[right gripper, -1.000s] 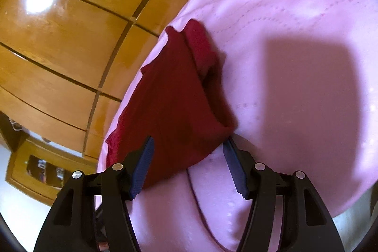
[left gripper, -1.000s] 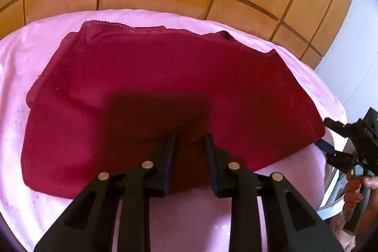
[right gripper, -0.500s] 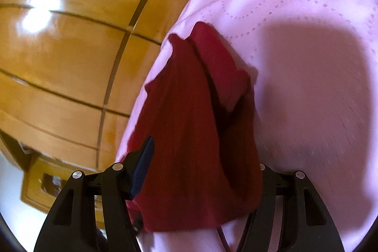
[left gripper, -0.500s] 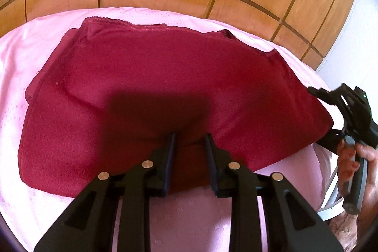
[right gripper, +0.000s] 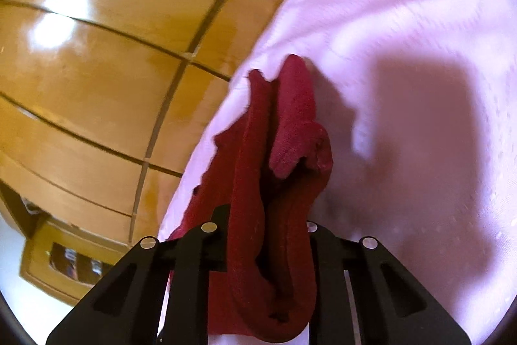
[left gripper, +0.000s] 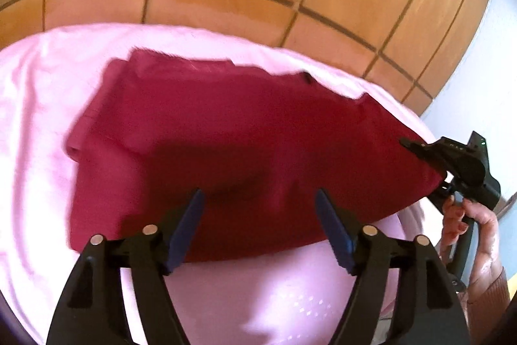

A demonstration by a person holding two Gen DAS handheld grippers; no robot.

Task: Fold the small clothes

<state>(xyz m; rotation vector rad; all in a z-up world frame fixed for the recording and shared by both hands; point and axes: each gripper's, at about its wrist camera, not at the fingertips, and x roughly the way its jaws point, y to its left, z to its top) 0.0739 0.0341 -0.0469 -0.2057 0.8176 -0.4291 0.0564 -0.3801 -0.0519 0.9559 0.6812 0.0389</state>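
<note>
On pink bedspread [left gripper: 290,296] near headboard-side edge: maroon garment [left gripper: 242,134] flat; R gripper [right gripper: 268,248] clamped on its right corner, L gripper [left gripper: 258,215] spread, empty; mid-fold; next prob. carry corner across.

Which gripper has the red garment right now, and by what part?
The right gripper is shut on the red garment, pinching its bunched right-hand end. The left gripper is open above the near edge, holding nothing.
</note>
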